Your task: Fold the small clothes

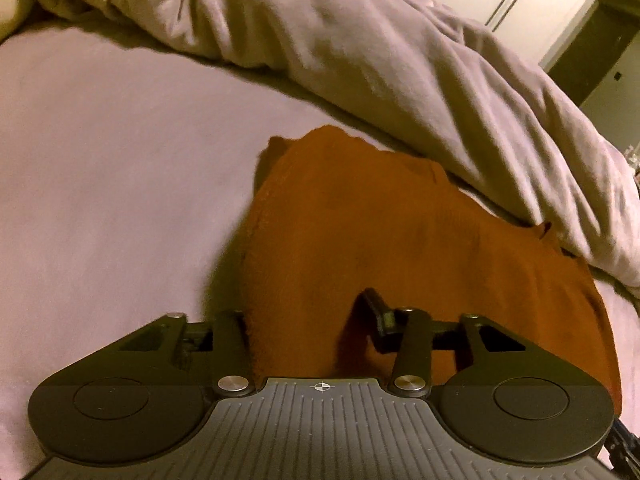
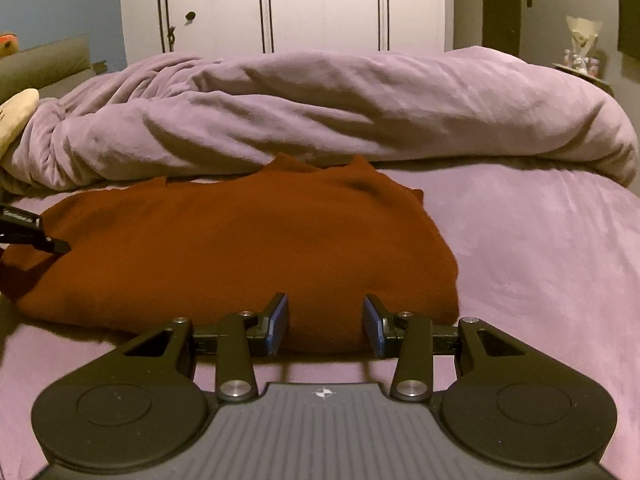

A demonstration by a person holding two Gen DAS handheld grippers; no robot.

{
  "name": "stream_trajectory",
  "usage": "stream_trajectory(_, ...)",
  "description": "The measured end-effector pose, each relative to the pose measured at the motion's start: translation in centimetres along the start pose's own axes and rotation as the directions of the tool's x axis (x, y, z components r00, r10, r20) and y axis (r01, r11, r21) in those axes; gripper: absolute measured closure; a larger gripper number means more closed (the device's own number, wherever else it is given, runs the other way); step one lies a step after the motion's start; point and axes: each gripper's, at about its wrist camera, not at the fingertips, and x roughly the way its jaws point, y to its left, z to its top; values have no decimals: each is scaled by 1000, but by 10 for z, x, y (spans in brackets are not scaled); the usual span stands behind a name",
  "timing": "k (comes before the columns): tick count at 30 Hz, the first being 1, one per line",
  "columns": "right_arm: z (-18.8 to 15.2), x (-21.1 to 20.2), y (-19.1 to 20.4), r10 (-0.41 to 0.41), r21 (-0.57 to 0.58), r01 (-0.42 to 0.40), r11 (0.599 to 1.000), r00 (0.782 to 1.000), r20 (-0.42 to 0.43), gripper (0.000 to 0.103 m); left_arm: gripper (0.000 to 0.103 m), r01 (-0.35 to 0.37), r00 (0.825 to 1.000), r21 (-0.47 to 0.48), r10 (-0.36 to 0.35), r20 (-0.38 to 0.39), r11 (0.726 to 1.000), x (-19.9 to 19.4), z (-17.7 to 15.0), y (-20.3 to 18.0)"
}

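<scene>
A rust-orange garment [image 2: 248,240] lies folded flat on the lilac bed sheet [image 2: 540,260], its far edge touching the bunched duvet. My right gripper [image 2: 325,320] stands at the garment's near edge. Its blue pads [image 2: 278,322] press a thick bulge of the cloth from both sides. My left gripper [image 1: 308,316] grips the garment's [image 1: 360,232] left end. Cloth fills its gap and hides the left finger, and only the right fingertip [image 1: 374,306] shows. In the right wrist view the left gripper [image 2: 48,242] pokes in at the far left, over that raised end.
A rumpled lilac duvet [image 2: 340,112] runs across the bed just behind the garment. A white wardrobe [image 2: 320,4] stands beyond it. A cream plush [image 2: 16,116] and a grey pillow [image 2: 44,64] sit far left, and a shelf with small items [image 2: 580,60] far right.
</scene>
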Motion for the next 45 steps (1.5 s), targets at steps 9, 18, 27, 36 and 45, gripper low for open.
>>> stream_trajectory(9,-4,-1,-6,-16,-3,16,1000,1000,-4,62,48,42,998,20,-41,-38,999,9,0,4)
stream_trajectory(18,-6,-6,-9,-12,-2,12,1000,1000,-6,62,80,57,996,30,-54,-71,998,-16,23,-24)
stream_trajectory(27,-8,-15,-22,-25,47,24,999,1000,15,62,80,158,987,217,-161,0,963,-59,14,-145)
stream_trajectory(36,-13,-20,-39,-105,44,104,994,995,2,62,78,111,993,329,-95,-64,938,-12,-48,-209)
stream_trajectory(45,-21,-13,-60,-197,118,202,972,979,-50,62,73,71,997,408,-54,-54,910,5,-69,-220)
